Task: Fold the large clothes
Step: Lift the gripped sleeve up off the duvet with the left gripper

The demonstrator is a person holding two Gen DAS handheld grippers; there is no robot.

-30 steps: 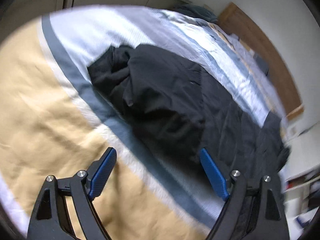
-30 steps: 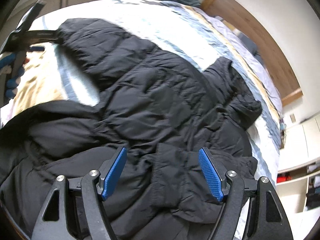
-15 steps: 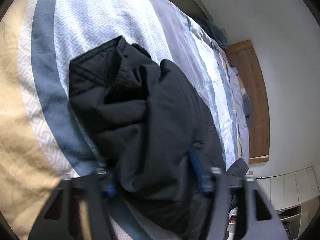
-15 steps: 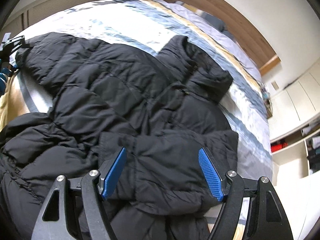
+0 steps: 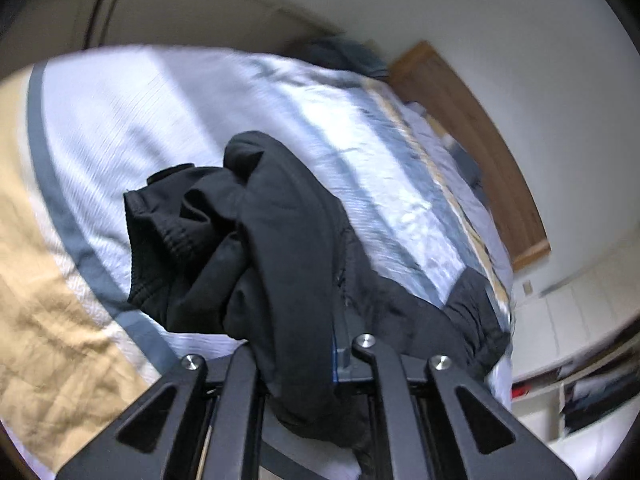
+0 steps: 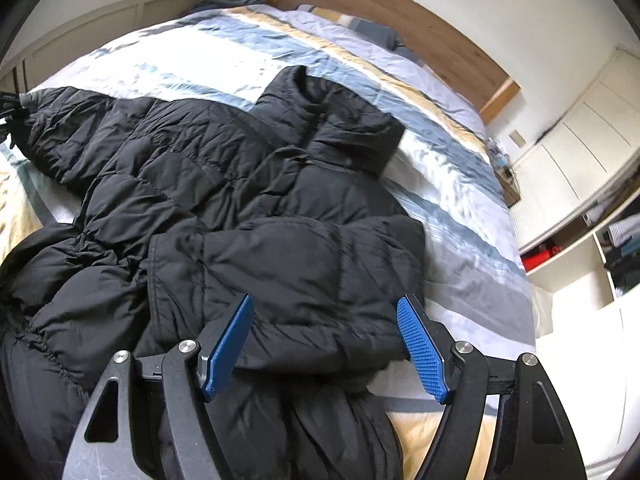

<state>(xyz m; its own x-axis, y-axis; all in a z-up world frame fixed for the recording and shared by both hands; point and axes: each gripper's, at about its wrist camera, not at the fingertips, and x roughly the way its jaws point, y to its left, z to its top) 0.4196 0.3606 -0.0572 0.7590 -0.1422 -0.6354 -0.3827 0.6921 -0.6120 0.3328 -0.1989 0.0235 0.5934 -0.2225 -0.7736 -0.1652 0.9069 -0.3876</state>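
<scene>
A black quilted jacket [image 6: 224,200] is shown spread across the striped bed cover [image 6: 460,240], collar toward the wooden headboard [image 6: 384,20]. 1 sleeve [image 6: 288,272] is already laid across the body; it lies just ahead of, and partly between, the pads of the right gripper [image 6: 324,344], which are held wide apart and grasp nothing. The other sleeve [image 5: 248,248] is clenched between the closed fingers of the left gripper [image 5: 296,360] and hangs bunched ahead of it, above the cover. The step in hand is judged to be the folding-in of this 2nd sleeve. The next move calls for it to be carried over the jacket's body and released flat; the right gripper is free to steady the padding. The fabric appears puffy, creased and matte; some spring-back is to be expected.
</scene>
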